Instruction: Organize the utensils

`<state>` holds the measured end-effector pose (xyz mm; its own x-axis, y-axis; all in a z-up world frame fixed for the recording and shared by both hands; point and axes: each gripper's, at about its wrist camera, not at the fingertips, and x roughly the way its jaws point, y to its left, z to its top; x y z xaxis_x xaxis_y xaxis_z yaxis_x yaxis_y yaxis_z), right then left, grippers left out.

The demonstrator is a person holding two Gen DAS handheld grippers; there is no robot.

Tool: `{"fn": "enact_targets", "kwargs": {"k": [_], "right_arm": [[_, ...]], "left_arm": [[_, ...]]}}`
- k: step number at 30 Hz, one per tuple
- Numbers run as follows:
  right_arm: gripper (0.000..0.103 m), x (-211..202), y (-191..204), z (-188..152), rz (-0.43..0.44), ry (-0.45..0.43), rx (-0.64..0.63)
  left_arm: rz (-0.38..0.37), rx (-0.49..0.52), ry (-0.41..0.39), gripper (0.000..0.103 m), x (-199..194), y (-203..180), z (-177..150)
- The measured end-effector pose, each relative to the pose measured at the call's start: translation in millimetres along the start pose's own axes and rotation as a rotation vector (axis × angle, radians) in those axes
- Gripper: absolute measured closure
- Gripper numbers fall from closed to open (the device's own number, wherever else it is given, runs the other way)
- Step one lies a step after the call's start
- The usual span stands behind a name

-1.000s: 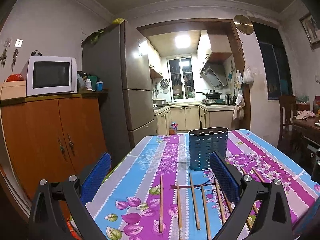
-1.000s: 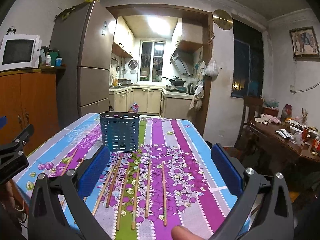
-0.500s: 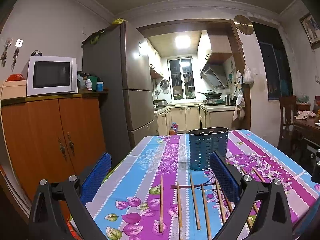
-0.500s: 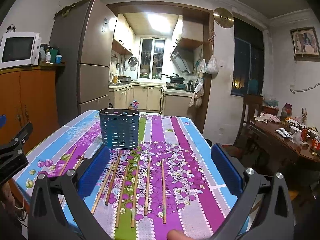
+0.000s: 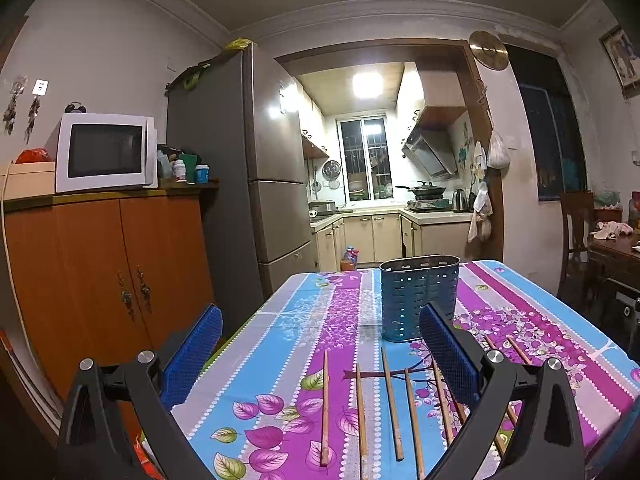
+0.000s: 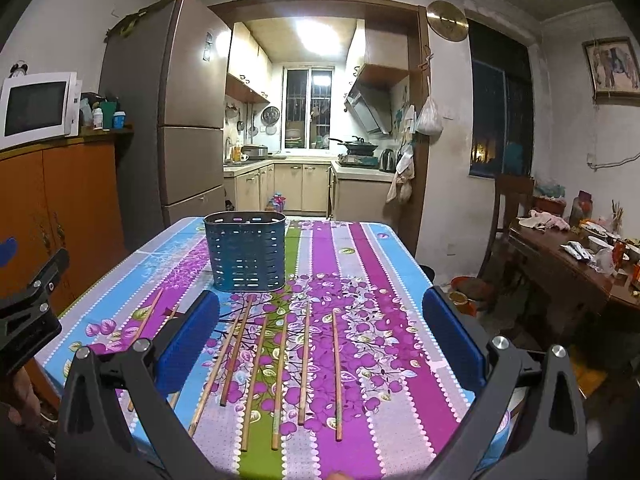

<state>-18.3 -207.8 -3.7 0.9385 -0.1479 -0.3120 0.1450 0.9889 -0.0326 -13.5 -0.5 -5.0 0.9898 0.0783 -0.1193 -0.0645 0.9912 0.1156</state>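
Floral table, chopsticks lengthwise toward blue holder

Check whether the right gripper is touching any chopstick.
Apart. The right wrist view shows the right gripper open above the chopsticks, jaws spread wide, clamping nothing.

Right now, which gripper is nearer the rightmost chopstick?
Right. The right gripper hangs open above the rightmost chopstick; the left gripper, also open, is off to its left.
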Motion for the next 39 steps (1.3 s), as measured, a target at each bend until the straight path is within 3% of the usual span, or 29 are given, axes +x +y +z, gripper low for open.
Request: {"fn": "enact_targets", "kwargs": {"k": [14,21,25,30,33,36,39], "right_arm": [[0.005,4.0,-9.8,1.1,0.029,0.033,0.055],[0.005,2.3,-5.4,0.2,0.048,0.022,0.017],[0.005,-0.6,-13.6,-4.1,0.077,0.026,0.003],[0.005,11.5,-46.0,-21.8,0.107,0.130,0.067],[0.005,18.7,-66.2,-39.3,0.102,0.190,0.101],[0.005,18.3,-77.8,-55.0,0.049,0.202,0.065],[0.005,15.4,-87.5,-66.7,0.055,0.220,0.068]], "left_arm": [[0.002,0.004,0.001,0.004,2.0,3.1,2.0],[0.000,0.021,0.005,0.004,5.2,5.8,1.5],[-0.041,0.000,0.029,0.004,13.6,39.2,-1.0],[-0.060,-0.003,0.100,0.005,23.7,81.2,-29.2],[-0.108,0.038,0.149,0.010,19.6,90.8,-53.3],[-0.150,0.073,0.191,0.017,12.9,95.3,-75.9],[-0.180,0.099,0.249,0.025,10.2,90.5,-96.3]]}}
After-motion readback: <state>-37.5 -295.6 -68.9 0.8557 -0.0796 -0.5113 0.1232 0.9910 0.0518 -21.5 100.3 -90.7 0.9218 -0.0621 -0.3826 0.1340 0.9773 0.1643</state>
